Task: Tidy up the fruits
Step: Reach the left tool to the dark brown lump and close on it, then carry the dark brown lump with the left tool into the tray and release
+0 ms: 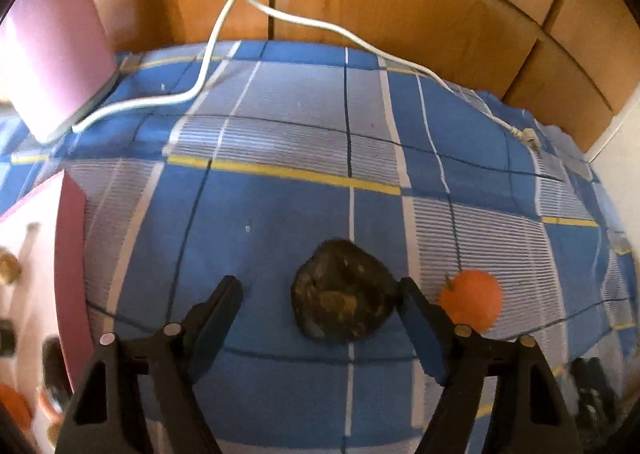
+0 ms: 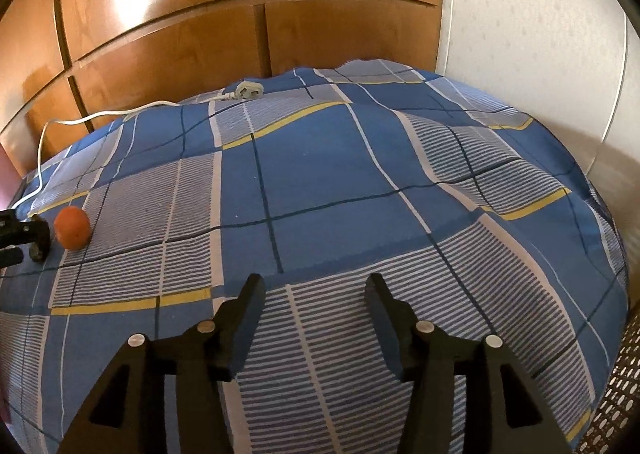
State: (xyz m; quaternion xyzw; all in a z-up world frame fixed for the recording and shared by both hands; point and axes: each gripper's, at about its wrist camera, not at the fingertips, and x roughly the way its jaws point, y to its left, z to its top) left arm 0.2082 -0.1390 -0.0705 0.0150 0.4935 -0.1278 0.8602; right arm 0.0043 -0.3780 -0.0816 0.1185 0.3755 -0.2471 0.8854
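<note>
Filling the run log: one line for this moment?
left gripper: jaws open around dark fruit | orange beside | right gripper: open, empty

Two downward wrist views, shared orange [image 1: 472, 300] [image 2: 72, 228].

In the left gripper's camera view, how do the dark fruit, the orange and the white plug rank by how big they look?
Largest to smallest:
1. dark fruit
2. orange, partly hidden behind a gripper finger
3. white plug, though it lies farther from the camera, so its true size is unsure.

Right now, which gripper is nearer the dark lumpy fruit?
Left. The left gripper brackets the dark fruit; the right gripper hangs open over bare blue checked cloth.
</note>
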